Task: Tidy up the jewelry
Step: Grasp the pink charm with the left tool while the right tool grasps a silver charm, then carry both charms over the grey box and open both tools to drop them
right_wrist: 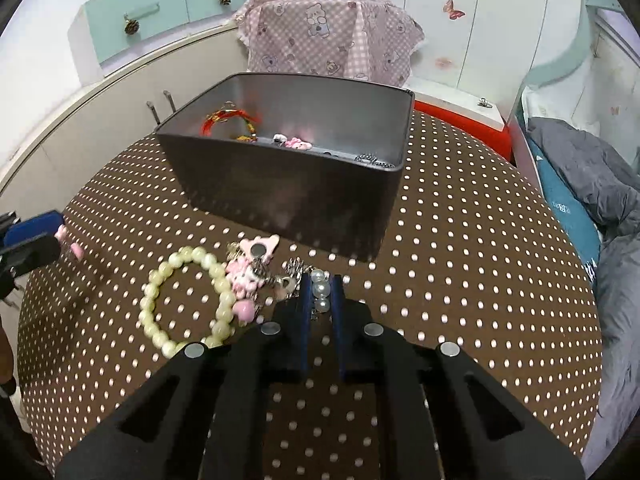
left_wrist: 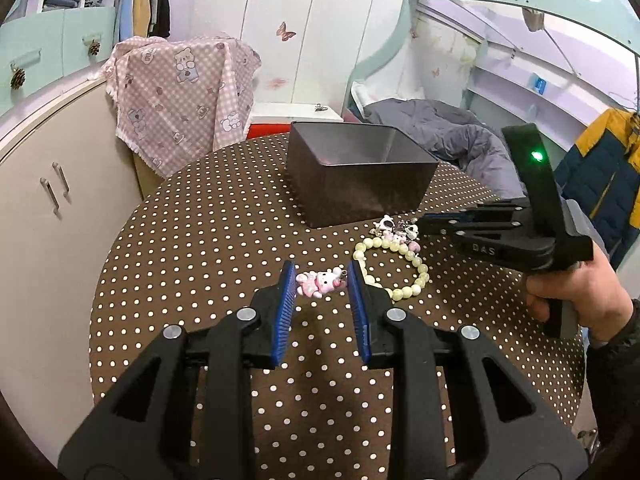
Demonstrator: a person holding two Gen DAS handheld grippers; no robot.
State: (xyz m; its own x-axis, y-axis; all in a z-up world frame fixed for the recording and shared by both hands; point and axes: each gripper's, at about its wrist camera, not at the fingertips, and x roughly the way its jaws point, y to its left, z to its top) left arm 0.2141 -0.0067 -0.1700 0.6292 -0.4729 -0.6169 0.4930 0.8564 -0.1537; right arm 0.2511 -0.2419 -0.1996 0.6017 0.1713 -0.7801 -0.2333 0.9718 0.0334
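A dark metal box (left_wrist: 360, 184) (right_wrist: 288, 196) stands on the polka-dot table and holds a red cord bracelet (right_wrist: 224, 122), a pink charm (right_wrist: 298, 143) and a dark chain. My left gripper (left_wrist: 320, 284) is open, its blue pads either side of a pink cat charm (left_wrist: 320, 283) lying on the cloth. A pale green bead bracelet (left_wrist: 394, 266) (right_wrist: 188, 300) lies beside it with a cluster of pink and silver charms (right_wrist: 256, 268). My right gripper (right_wrist: 322, 294) (left_wrist: 424, 226) is shut on a string of white pearls (right_wrist: 322, 292) at that cluster.
The round table (left_wrist: 200, 248) has a brown white-dotted cloth. A pink bear-print cloth (left_wrist: 180, 92) drapes something behind it. A beige cabinet (left_wrist: 48, 200) stands left, a bed with grey bedding (left_wrist: 440, 128) right.
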